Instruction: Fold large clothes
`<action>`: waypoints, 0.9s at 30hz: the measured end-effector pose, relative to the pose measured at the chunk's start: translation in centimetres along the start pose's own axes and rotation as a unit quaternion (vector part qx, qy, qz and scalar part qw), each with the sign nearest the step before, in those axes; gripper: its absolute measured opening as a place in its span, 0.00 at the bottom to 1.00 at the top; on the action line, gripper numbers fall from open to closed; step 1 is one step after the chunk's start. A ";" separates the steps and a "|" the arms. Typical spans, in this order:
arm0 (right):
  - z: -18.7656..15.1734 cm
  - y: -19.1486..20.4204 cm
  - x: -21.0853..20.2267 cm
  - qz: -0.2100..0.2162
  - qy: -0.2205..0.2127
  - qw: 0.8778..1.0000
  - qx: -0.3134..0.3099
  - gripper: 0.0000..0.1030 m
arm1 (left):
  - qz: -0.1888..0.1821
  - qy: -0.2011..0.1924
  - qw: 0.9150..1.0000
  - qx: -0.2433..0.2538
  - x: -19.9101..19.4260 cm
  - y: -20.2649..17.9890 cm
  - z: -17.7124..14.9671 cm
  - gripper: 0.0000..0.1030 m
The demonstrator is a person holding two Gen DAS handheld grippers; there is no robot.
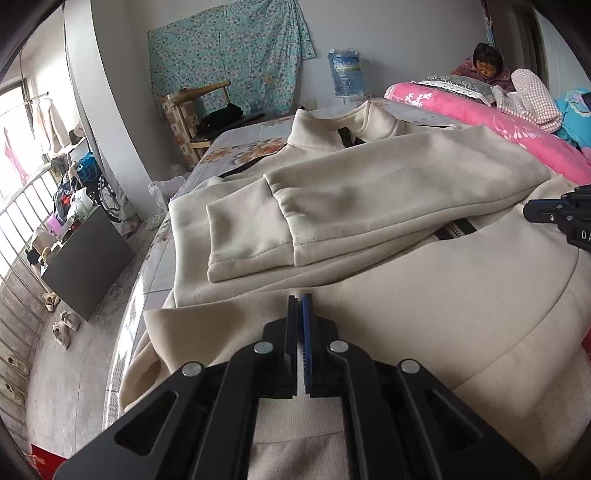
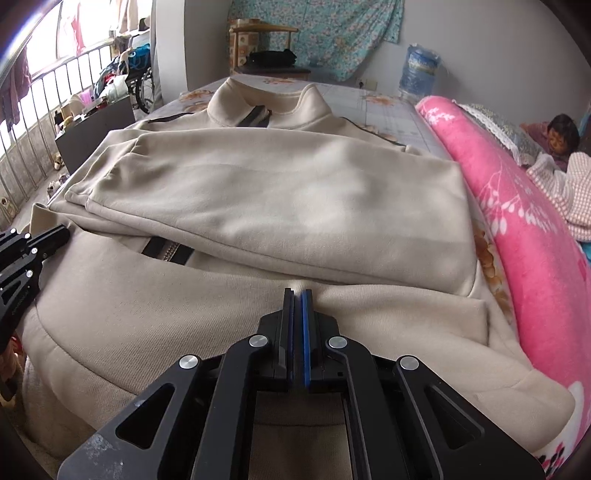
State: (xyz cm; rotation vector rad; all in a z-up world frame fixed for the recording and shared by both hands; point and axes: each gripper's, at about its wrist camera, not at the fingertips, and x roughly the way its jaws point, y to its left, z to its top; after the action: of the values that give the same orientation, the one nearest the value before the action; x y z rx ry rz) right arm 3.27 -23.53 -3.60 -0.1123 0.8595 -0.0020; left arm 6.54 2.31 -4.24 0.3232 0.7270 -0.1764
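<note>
While both jaws are pinched together on the ribbed hem of the cream zip-up jacket (image 2: 280,192), the left hand-held gripper (image 1: 300,297) and the right hand-held gripper (image 2: 297,292) sit side by side at the near edge, each clenched on fabric. The jacket runs away from them toward twelve o'clock, its long axis going hem to collar (image 2: 266,99), with both sleeves (image 1: 255,225) already laid across the chest. Neither hand-held gripper is clearly nearer the collar, so carrying the hem over toward twelve o'clock looks like a two-handed lift. The jacket lies on a bed with a floral sheet (image 2: 384,107). At three o'clock a rolled pink blanket (image 2: 517,221) flanks it, a person lying beyond. Farther, at twelve o'clock, stand a wooden chair (image 2: 258,44), a water jug (image 2: 419,70) and a floral wall cloth (image 2: 332,33).
</note>
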 end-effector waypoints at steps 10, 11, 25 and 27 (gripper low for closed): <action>0.2 -0.2 -6.8 0.115 -0.057 0.991 0.041 0.22 | -0.003 0.001 1.000 -0.008 0.0 0.1 0.0 0.02; 0.2 0.9 -6.6 0.137 -0.050 0.989 0.030 0.22 | -0.004 0.001 1.000 -0.010 0.0 0.2 -0.1 0.02; -1.0 6.4 -1.3 0.134 0.002 0.990 -0.040 0.14 | -0.024 0.037 0.996 -0.076 -2.0 5.6 -3.0 0.05; -1.0 6.4 -1.2 0.135 0.003 0.990 -0.039 0.14 | -0.005 0.035 0.995 -0.097 -2.4 7.6 -4.0 0.03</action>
State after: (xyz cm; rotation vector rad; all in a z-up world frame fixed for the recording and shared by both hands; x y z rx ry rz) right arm 1.42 -17.26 -3.94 -0.0678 0.8750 0.2855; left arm 4.31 10.91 -3.74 0.1420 0.8081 -0.1033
